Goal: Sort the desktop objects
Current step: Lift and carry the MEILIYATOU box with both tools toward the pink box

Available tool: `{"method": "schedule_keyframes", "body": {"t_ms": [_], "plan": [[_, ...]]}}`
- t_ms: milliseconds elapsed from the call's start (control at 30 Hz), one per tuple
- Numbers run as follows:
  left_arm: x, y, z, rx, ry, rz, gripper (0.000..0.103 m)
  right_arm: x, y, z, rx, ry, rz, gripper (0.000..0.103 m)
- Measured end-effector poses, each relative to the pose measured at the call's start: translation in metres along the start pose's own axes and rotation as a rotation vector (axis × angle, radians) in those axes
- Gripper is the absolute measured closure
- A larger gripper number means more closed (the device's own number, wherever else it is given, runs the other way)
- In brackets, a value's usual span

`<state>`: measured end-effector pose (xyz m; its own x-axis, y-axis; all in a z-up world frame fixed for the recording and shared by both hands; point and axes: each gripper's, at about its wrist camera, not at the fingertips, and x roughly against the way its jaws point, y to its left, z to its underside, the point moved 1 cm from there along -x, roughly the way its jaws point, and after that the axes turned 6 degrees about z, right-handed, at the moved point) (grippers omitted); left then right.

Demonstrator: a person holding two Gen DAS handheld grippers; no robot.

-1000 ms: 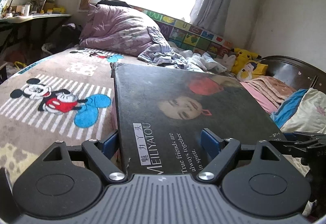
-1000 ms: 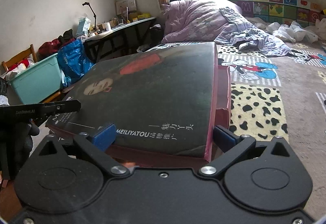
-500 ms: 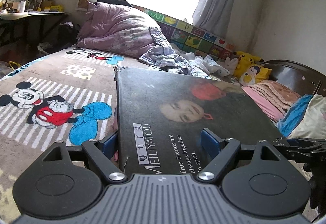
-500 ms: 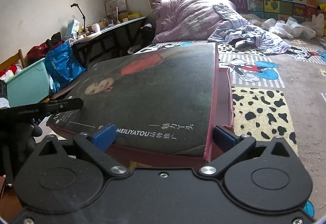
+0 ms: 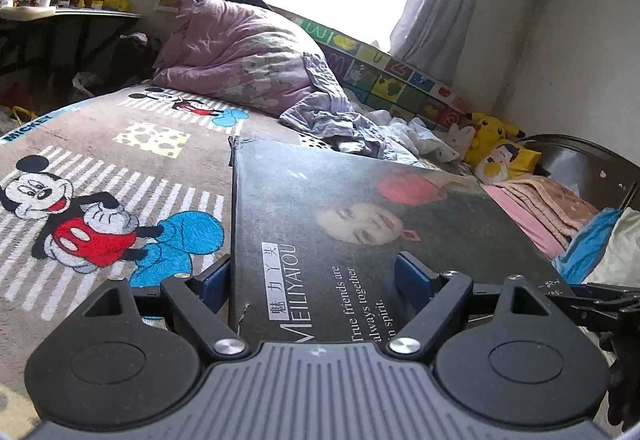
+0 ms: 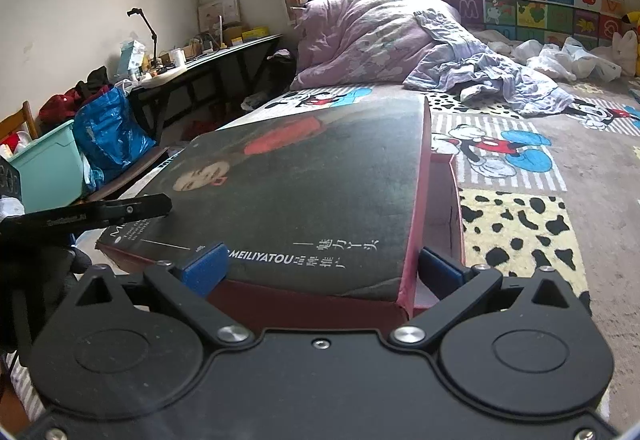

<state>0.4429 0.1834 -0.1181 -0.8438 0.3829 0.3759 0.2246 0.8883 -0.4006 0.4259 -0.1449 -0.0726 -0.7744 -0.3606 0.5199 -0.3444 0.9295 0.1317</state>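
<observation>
the left gripper [image 5: 312,278] and right gripper [image 6: 322,266] each clenched an edge of the dark box [image 5: 360,224], held level above the mickey blanket [image 5: 100,176]; judged mid-carry, not yet placed, sorting largely left. desk [image 6: 208,60] at 10 o'clock, purple quilt [image 6: 372,36] at 12, plush toys [image 5: 494,144] at 2

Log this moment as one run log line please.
left gripper: gripping box lid | right gripper: gripping box lid | box lid: held over the bed | red box: beneath
</observation>
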Motion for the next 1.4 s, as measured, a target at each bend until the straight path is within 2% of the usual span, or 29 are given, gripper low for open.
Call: {"method": "schedule_keyframes", "body": {"t_ms": [367, 667, 1100, 1333, 1400], "plan": [[-0.023, 0.015, 0.006, 0.06, 0.011, 0.005, 0.019, -0.017, -0.003, -0.003, 0.028, 0.013, 0.018, 0.0], [-0.039, 0.016, 0.009, 0.104, 0.021, -0.012, 0.019, -0.029, -0.016, -0.007, -0.013, 0.022, 0.013, 0.0], [-0.05, 0.001, 0.014, 0.076, 0.048, -0.048, 0.015, -0.032, -0.031, 0.005, -0.049, 0.027, 0.033, 0.0], [-0.038, -0.001, 0.018, 0.083, 0.016, -0.059, 0.015, -0.028, -0.044, 0.008, -0.085, 0.0, 0.061, 0.001], [-0.037, -0.005, 0.019, 0.073, 0.014, -0.058, 0.015, -0.03, -0.052, 0.009, -0.129, 0.006, 0.052, 0.001]]}}
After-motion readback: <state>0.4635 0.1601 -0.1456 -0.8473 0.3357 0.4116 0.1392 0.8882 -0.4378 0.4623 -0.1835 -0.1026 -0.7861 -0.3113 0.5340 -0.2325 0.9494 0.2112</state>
